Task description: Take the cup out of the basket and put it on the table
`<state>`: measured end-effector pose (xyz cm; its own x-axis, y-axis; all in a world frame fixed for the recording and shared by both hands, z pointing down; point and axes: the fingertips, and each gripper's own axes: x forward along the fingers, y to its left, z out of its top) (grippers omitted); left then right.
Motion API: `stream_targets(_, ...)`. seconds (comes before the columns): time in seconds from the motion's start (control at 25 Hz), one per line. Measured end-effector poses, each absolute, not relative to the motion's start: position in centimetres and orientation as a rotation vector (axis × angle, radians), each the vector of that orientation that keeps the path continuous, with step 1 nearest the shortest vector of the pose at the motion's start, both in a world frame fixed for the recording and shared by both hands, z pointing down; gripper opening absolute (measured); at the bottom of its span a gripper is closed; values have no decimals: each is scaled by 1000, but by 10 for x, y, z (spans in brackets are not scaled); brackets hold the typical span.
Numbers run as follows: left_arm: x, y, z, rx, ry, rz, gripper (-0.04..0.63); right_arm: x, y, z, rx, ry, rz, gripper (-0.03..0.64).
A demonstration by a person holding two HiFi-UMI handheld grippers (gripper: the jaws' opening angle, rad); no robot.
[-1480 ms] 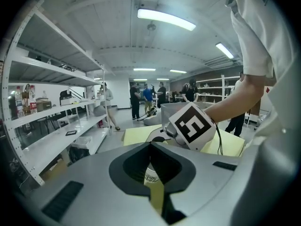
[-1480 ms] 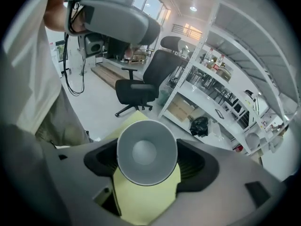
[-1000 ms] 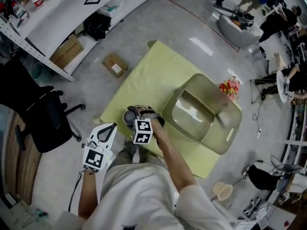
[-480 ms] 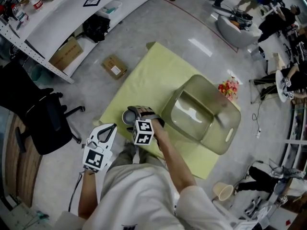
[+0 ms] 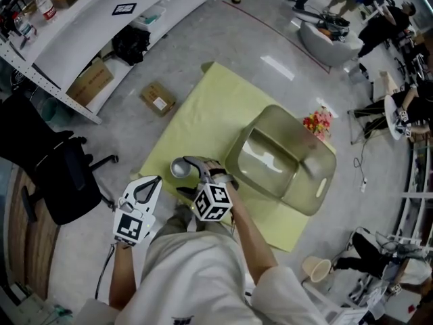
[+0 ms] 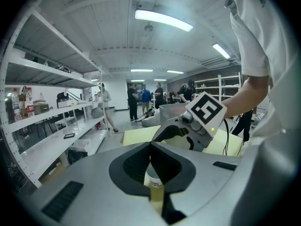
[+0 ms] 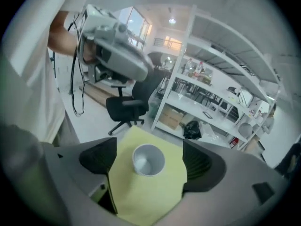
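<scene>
Lifting clear of cup (image 5: pixel 179 167), right gripper (image 5: pixel 191 177) sat higher than a second before, when it was low around cup. Jaws had just been opening, now spread wide, pads off cup, nothing grasped. Cup stood upright on yellow sheet (image 5: pixel 203 107), outside basket (image 5: pixel 318 181), near it but apart. Left gripper (image 5: pixel 157 179) waited beside sheet edge, jaws pressed together, empty. Judged: placement done, only retreat left.
</scene>
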<state>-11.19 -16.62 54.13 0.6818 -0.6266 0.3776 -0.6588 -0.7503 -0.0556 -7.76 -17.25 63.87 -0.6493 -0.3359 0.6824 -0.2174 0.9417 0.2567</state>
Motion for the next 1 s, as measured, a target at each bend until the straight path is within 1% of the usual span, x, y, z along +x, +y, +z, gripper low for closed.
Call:
stream_targets(0.12,-113,-166,531,2827,-1068,547,9,-74,-170,597,517,-2417,-180,435)
stream_targets(0.16,-113,-166,527,2837,-1065,536,9,-72,-171,584,575,-2447,-183,407)
stream_targets(0.24,-113,-166,519,2861,-1058,508,10,-66,-174,556,704,-2509,-183,281)
stream_targets(0.32,-112,-165,509,2880,-1046,467,9,-62,-175,531,798,-2563,-173,213)
stream_targets(0.4,-111,-163,499,2886,-1030,405,9,-57,-173,509,864,-2605,-161,110)
stream_targets(0.48,-111,-161,491,2883,-1010,333,9,-52,-168,493,921,-2662,-134,52)
stream_targets(0.6,-113,-158,480,2871,-982,243,10,-49,-161,470,1018,-2803,-62,11)
stream_targets(0.76,-113,-156,471,2874,-963,176,10,-45,-156,452,1141,-2944,78,8)
stream_targets(1.0,-107,-151,463,2886,-990,151,9,-39,-150,455,1164,-2948,92,8)
